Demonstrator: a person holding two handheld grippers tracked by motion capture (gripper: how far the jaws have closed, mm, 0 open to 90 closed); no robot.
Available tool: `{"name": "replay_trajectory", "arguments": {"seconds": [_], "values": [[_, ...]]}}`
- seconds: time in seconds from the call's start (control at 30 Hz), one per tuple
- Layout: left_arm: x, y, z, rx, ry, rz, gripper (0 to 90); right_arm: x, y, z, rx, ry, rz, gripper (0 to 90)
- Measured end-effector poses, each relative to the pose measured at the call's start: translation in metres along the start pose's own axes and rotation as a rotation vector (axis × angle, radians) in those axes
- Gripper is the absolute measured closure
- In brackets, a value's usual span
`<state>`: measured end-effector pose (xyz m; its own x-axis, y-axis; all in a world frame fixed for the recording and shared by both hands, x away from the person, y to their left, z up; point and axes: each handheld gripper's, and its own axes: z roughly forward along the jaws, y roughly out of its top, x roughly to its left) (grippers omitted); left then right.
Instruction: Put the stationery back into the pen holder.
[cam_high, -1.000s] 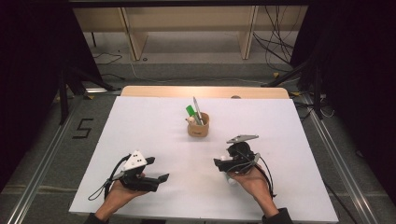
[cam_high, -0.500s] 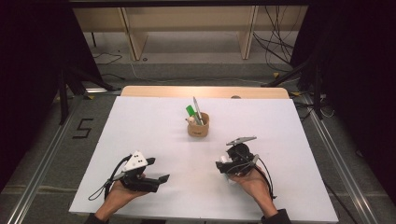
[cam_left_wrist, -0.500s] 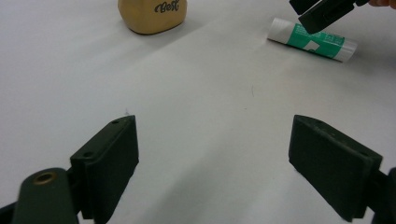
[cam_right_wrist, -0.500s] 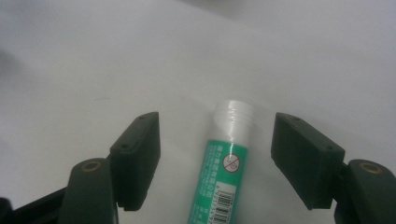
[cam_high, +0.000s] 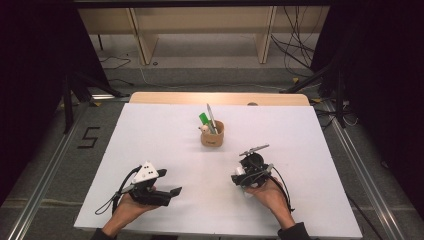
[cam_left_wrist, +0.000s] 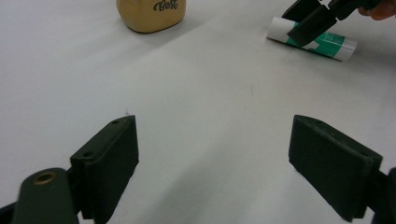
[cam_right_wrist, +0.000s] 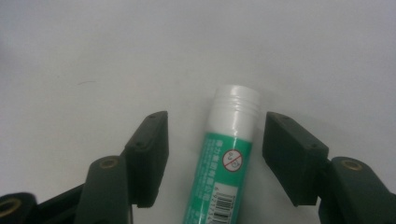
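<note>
A green-and-white glue stick (cam_right_wrist: 229, 158) lies flat on the white table (cam_high: 165, 135), its white cap pointing away from my right gripper (cam_right_wrist: 217, 133). The right jaws stand on either side of the stick and have just been closing in, with a thin gap still showing on each side. In the left gripper view the same glue stick (cam_left_wrist: 327, 43) lies at the upper right under the right gripper (cam_left_wrist: 308, 21). My left gripper (cam_high: 170, 192) rests near the front left of the table, open wide, with only bare table between its jaws.
A tan cup (cam_high: 212, 136) stands at mid-table, beyond both grippers, holding a grey pen (cam_high: 211, 116) and a green item (cam_high: 204, 120). A wooden strip (cam_high: 220, 98) runs along the table's far edge. Cables lie on the floor behind it.
The right gripper has edged slightly toward the near side and its jaws have drawn closer around the glue stick. The left hand has stayed put.
</note>
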<state>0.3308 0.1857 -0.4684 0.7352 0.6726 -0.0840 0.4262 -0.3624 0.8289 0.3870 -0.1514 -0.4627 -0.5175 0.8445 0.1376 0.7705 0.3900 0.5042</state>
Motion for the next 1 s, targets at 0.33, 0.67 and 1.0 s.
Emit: {"name": "replay_trajectory", "arguments": {"seconds": [0.33, 0.67, 1.0], "values": [[0.000, 0.000, 0.000, -0.001, 0.000, 0.002, 15.7, -0.003, 0.005, 0.003, 0.023, 0.006, 0.014, 48.6], [0.000, 0.000, 0.001, 0.003, -0.003, 0.002, 15.7, -0.003, 0.008, 0.008, 0.044, -0.013, 0.006, 51.4], [0.000, 0.000, 0.001, 0.005, -0.002, 0.004, 15.6, -0.002, 0.012, 0.011, 0.066, -0.031, -0.006, 56.1]]}}
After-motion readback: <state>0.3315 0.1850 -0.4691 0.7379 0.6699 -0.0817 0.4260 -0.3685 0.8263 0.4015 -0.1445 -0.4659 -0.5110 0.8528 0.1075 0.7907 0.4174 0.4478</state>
